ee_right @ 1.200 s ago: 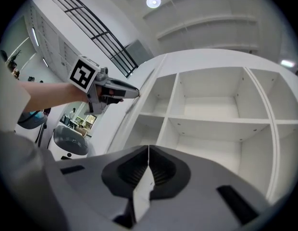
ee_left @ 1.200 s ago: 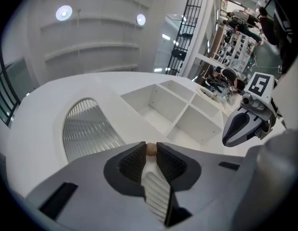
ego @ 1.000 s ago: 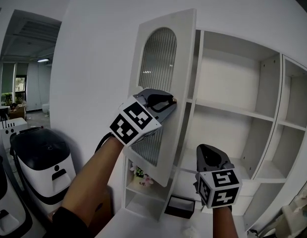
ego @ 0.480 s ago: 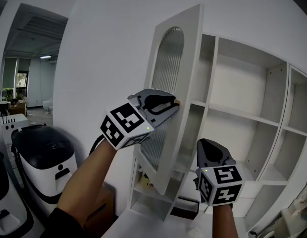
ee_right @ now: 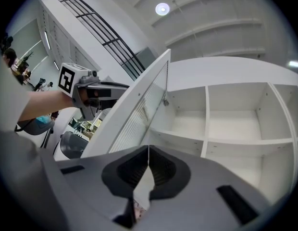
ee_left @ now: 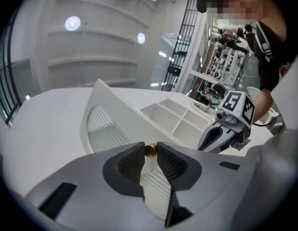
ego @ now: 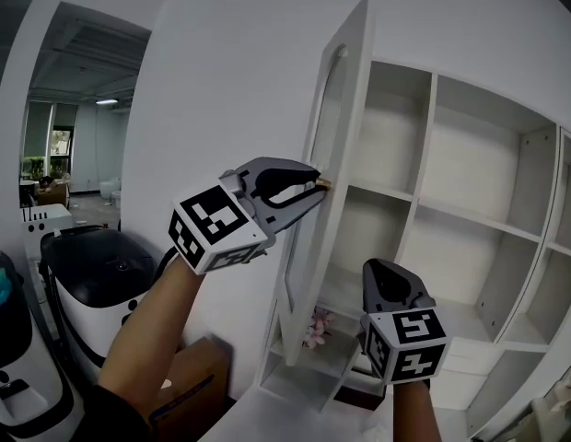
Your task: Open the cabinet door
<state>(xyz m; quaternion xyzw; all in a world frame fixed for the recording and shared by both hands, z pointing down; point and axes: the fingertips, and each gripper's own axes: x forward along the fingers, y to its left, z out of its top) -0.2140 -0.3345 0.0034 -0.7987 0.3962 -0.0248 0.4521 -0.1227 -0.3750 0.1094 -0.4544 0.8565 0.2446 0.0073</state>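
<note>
At the far left of the head view, a black-and-white machine (ego: 90,279) is cut off by the picture's edge. A cardboard box (ego: 192,374) on the floor is half hidden behind the left forearm.

The left gripper (ego: 315,188) is clenched on the door's small brass knob (ee_left: 150,150). The left gripper view shows the knob pinched between the two ribbed pads (ee_left: 132,162). In the head view only its tip peeps out past the jaws.

The door (ego: 345,109) stands swung well out from the cabinet (ego: 431,159), hinged on the cabinet's left side. From the head it is seen almost edge-on, so its arched pane is a thin sliver there. The left gripper view shows the pane (ee_left: 105,129) as ribbed glass.

The door's lower corner partly covers a small bunch of pale pink flowers (ego: 315,328) in the bottom-left compartment; what they stand in cannot be made out. Just right of them is something dark, mostly hidden behind the right gripper (ego: 378,270) and too little seen to name.

The right gripper is held low in front of the cabinet, well apart from the door. Its jaws are pressed together with nothing between them, as the right gripper view shows (ee_right: 148,154).

The rightmost compartments run off the picture's edge.
</note>
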